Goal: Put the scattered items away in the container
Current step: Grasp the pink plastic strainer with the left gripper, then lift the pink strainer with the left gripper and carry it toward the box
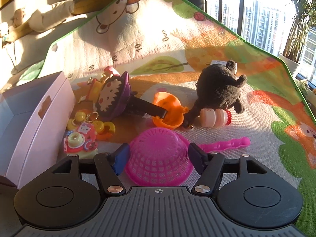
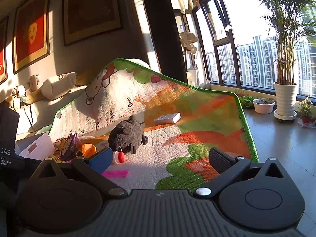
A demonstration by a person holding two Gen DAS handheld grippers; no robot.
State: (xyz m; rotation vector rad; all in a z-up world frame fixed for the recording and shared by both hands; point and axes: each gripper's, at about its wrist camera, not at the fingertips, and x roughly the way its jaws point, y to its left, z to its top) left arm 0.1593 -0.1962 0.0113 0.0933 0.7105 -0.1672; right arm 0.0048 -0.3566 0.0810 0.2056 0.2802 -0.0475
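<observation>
Left gripper [image 1: 158, 156] clamped on the pink strainer [image 1: 158, 158], which sits dome-up on the mat [image 1: 266, 118] at its near edge, blue pads touching both sides of the mesh, handle pointing right. Right gripper [image 2: 160, 161] released, jaws wide, nothing between them, over the mat. White box [image 1: 35, 122] at the mat's left edge. Beyond the strainer: orange cup [image 1: 169, 110], dark plush toy [image 1: 219, 86], purple doll [image 1: 112, 98], keychains beside the box

Low sun floods a tiled floor [image 2: 280, 138], tall windows [image 2: 246, 59], a potted palm [image 2: 285, 96] and framed wall pictures [image 2: 31, 31].
</observation>
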